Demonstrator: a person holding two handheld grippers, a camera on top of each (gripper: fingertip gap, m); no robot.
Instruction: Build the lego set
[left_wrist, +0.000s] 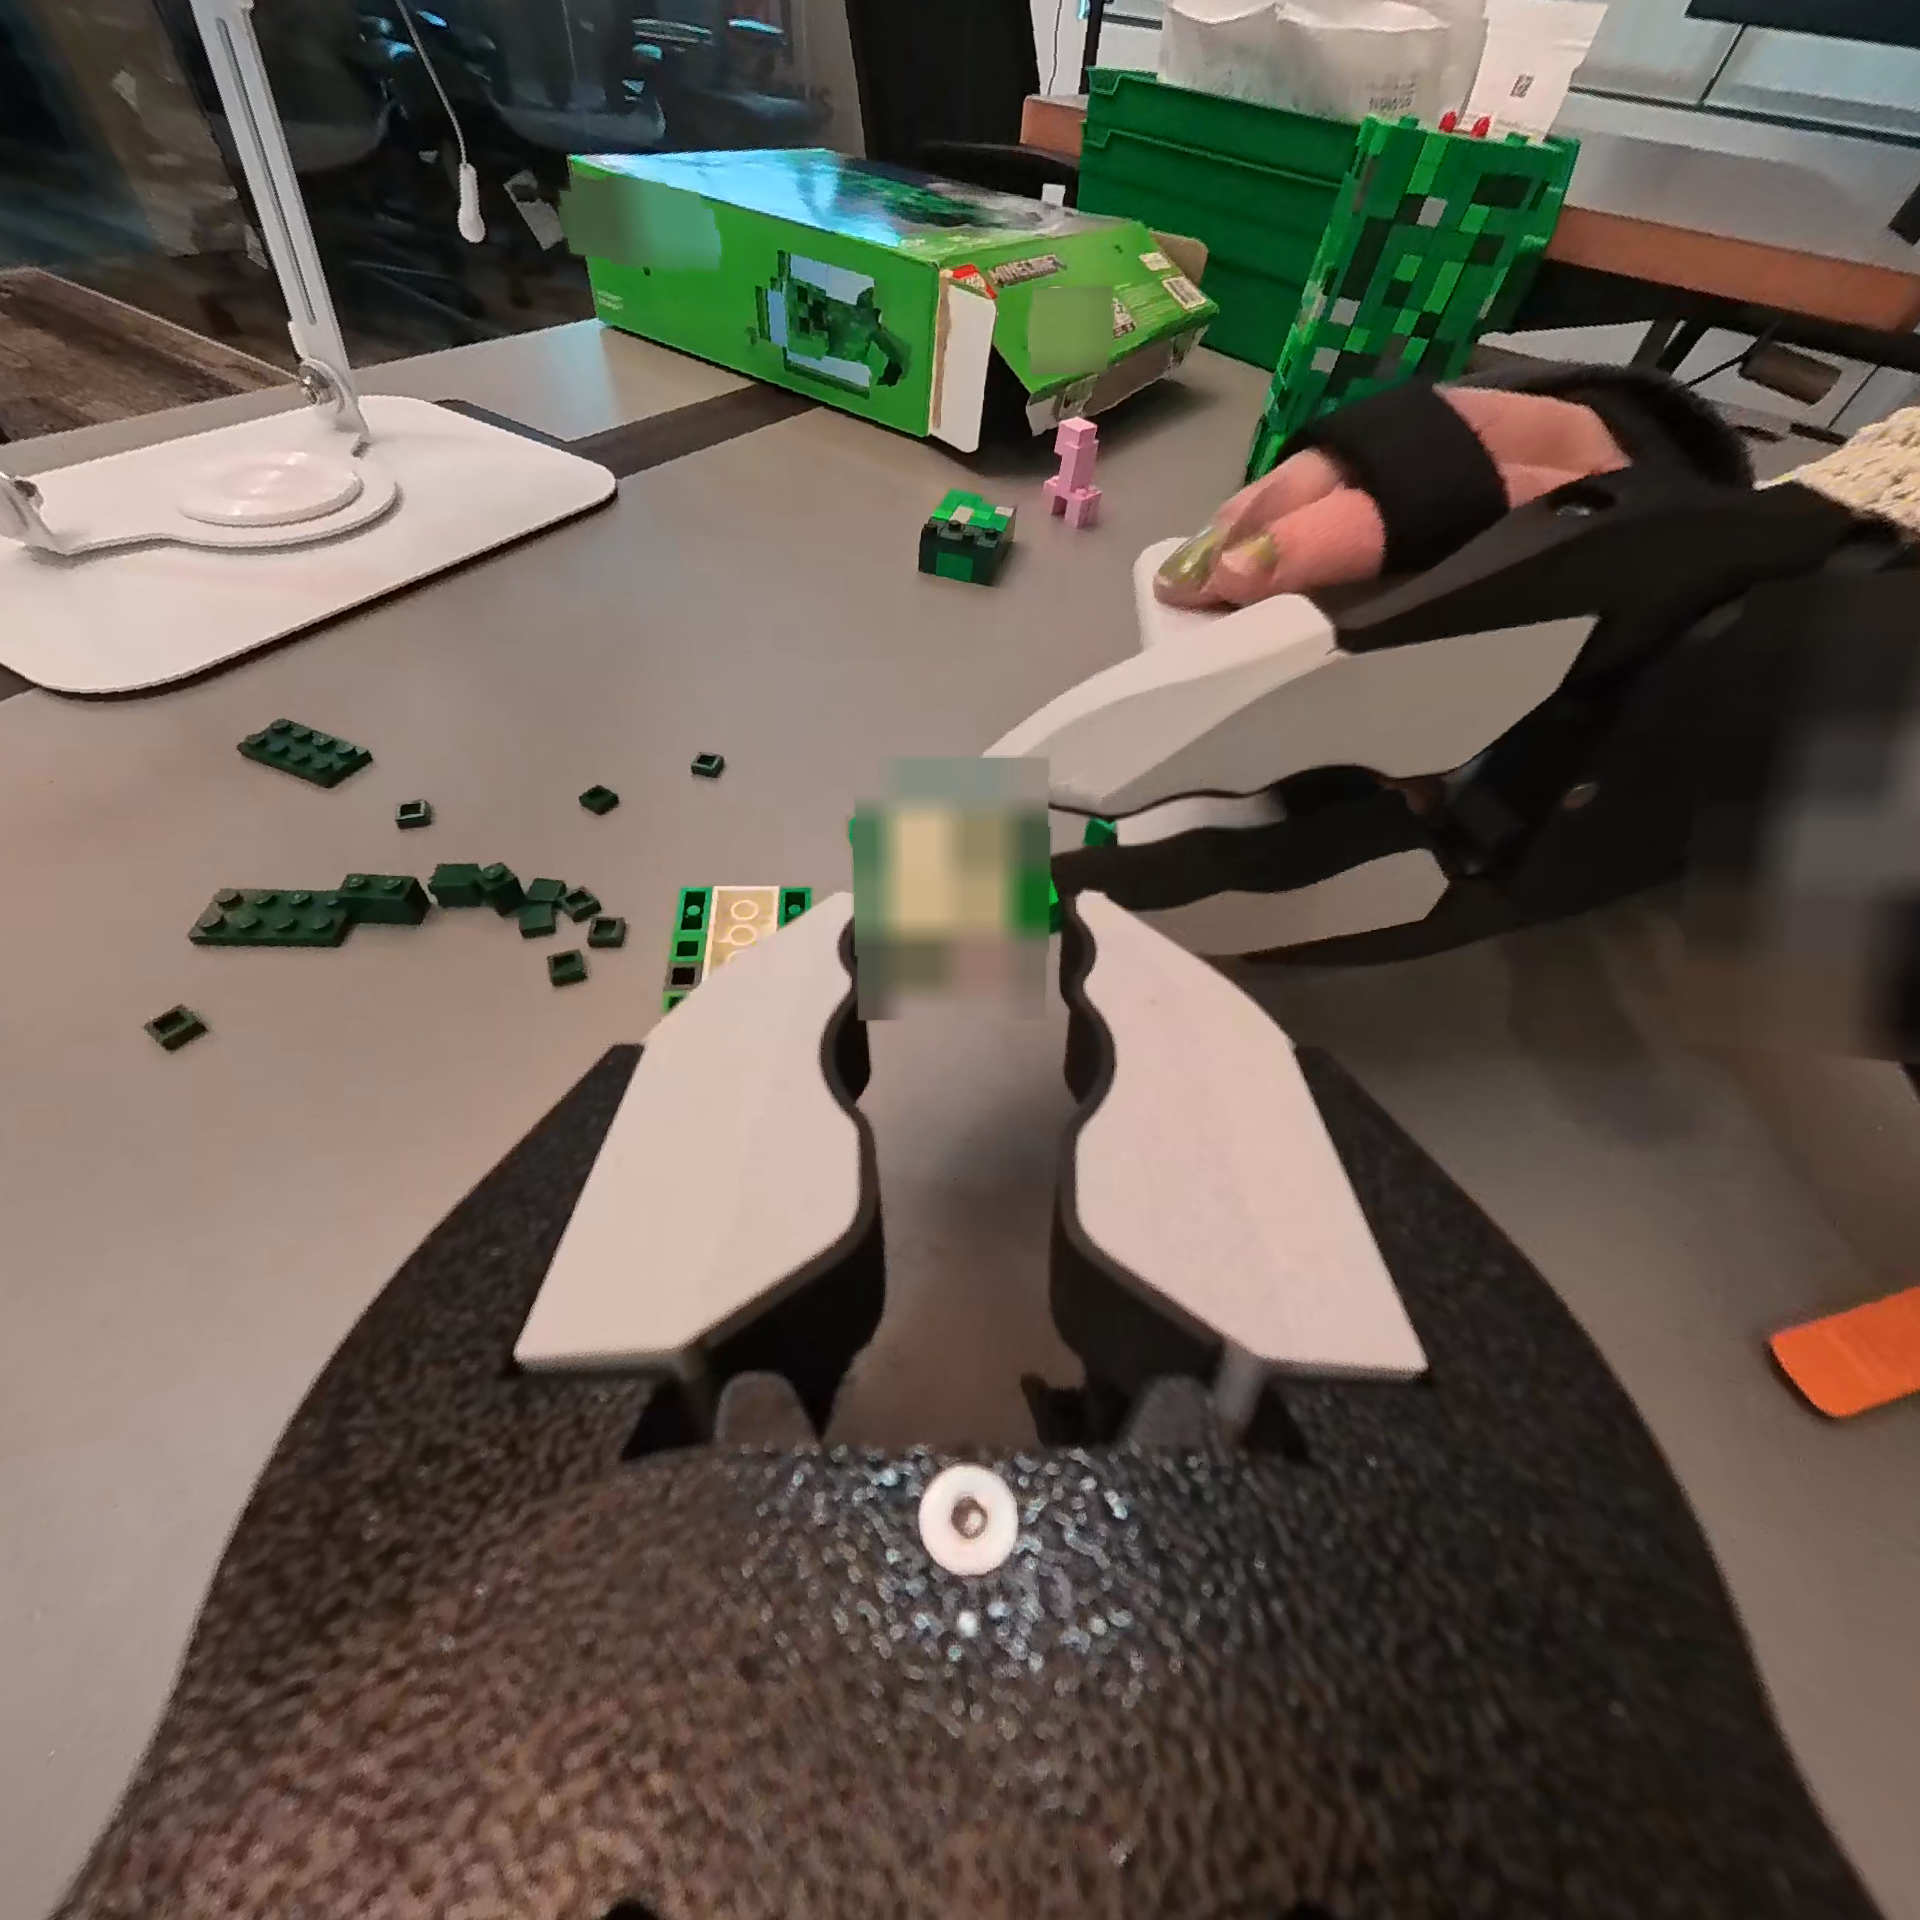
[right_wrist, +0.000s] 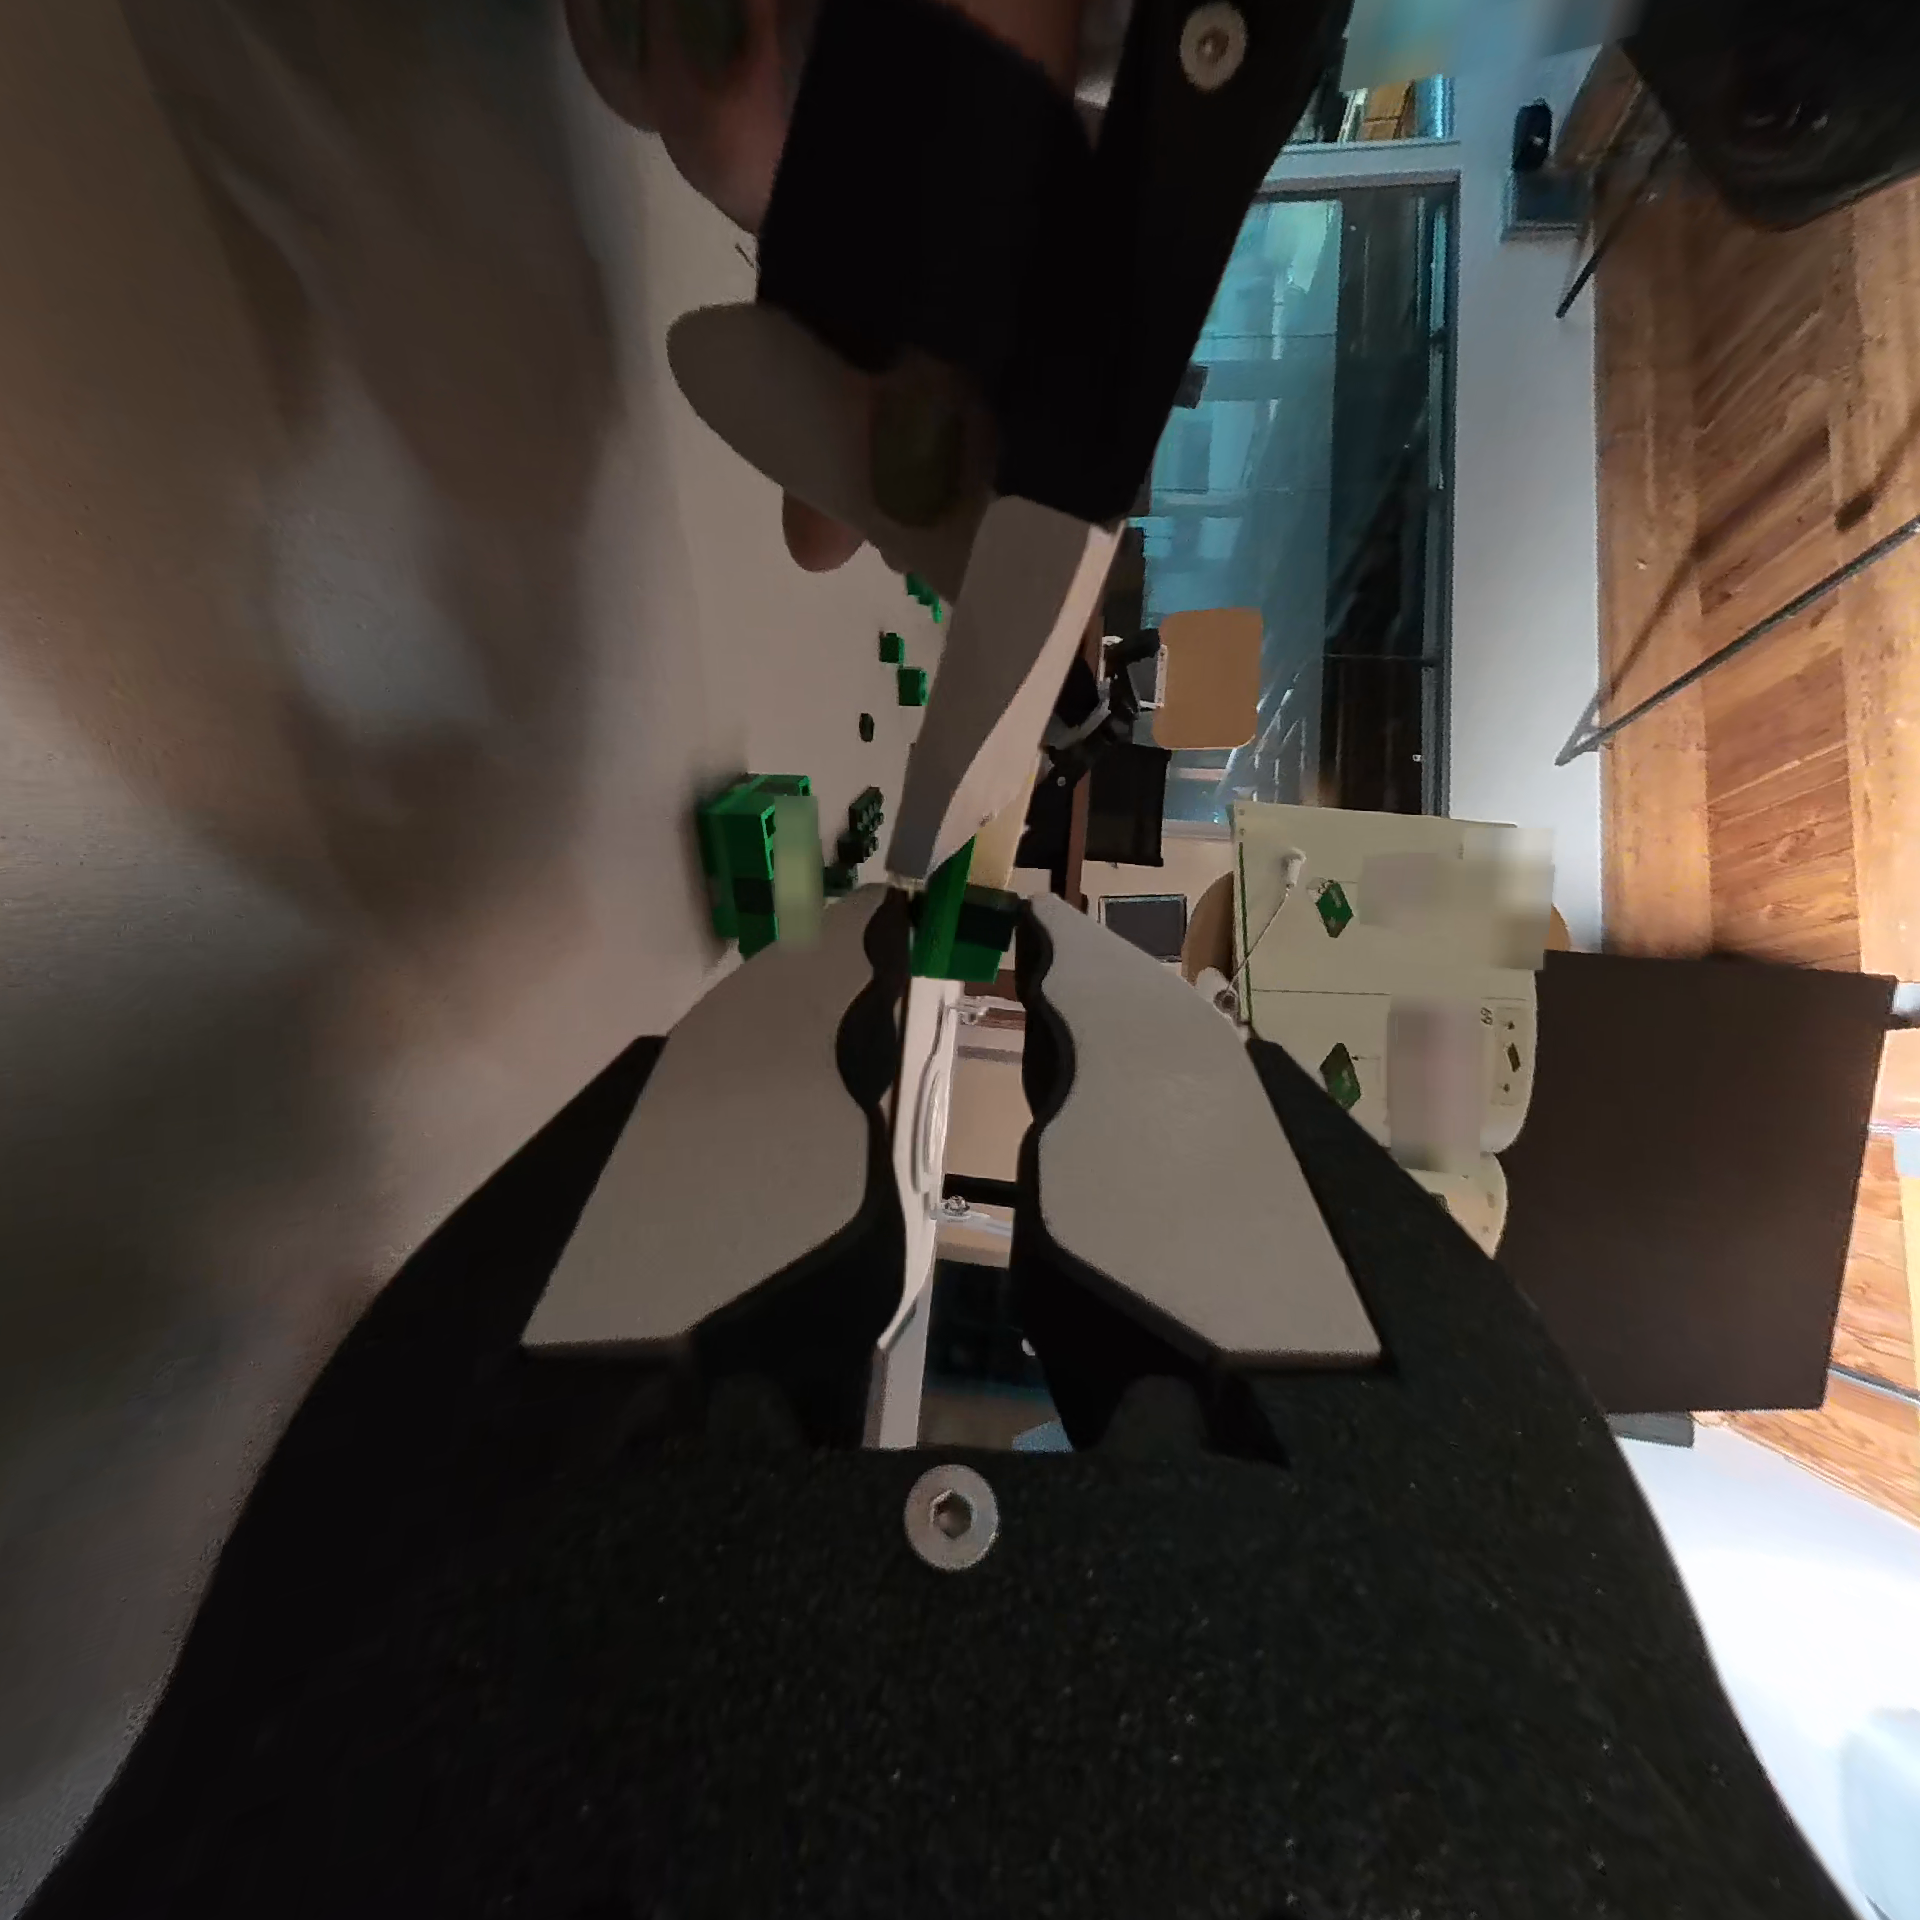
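At nine o'clock, loose dark-green plates (left_wrist: 301, 750) were scattered on the smooth grey table (left_wrist: 623, 644). At centre, a small green brick assembly (right_wrist: 961, 930) was gripped between the left gripper (left_wrist: 961, 935) and the right gripper (right_wrist: 956, 914), both narrowed around it. Hard, light, glossy plastic was judged separable; flat sides were favoured for gripping.

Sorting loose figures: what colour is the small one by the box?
Pink figure, clearest in the left wrist view.
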